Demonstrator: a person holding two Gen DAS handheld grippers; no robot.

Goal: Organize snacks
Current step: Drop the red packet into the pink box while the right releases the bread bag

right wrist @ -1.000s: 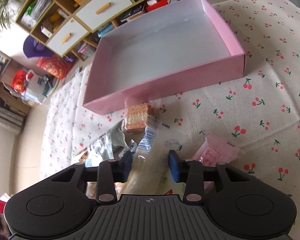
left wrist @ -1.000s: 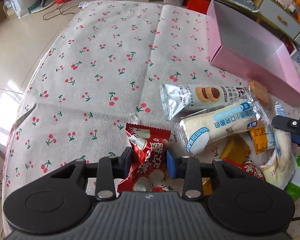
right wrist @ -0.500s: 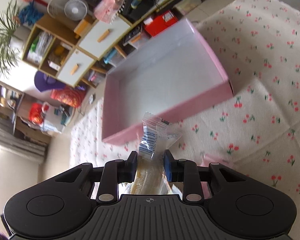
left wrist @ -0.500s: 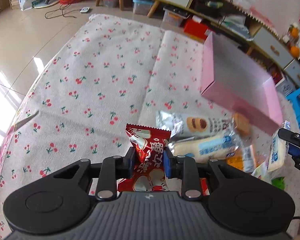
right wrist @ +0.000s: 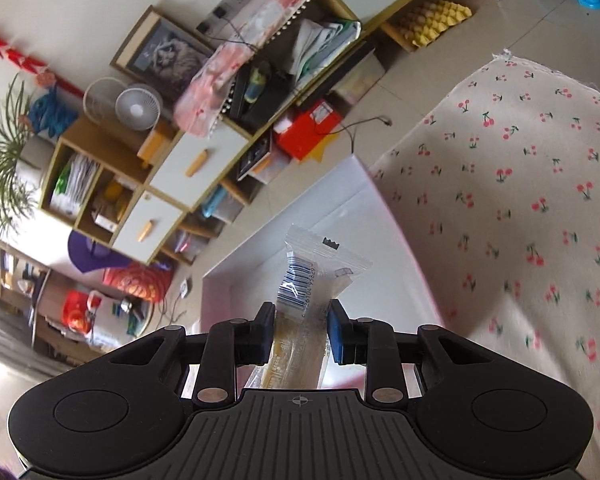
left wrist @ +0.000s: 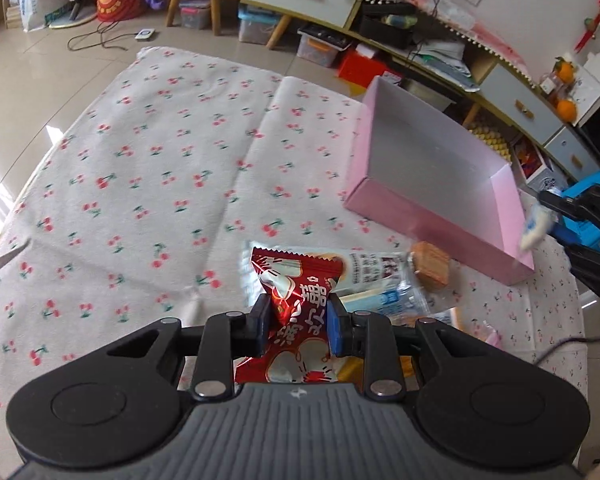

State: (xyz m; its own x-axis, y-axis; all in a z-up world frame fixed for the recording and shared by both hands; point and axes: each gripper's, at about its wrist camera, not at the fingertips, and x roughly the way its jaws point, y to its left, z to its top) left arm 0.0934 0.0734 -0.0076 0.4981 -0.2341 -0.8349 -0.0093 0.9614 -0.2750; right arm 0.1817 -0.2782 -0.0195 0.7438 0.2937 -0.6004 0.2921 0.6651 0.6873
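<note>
Two tools, each clamped on one snack, both held up off the cherry-print cloth (left wrist: 148, 168).

Left tool (left wrist: 299, 326) pinches a red candy packet (left wrist: 296, 312) at its waist, above the loose snack pile (left wrist: 384, 280) on the cloth, just short of the pink box (left wrist: 440, 216). Right tool (right wrist: 299, 330) grips a clear-wrapped bar (right wrist: 304, 292), barcode end up, over the box's pale interior (right wrist: 352, 224). In the left view the right tool (left wrist: 556, 216) hangs by the box's far right corner.
</note>
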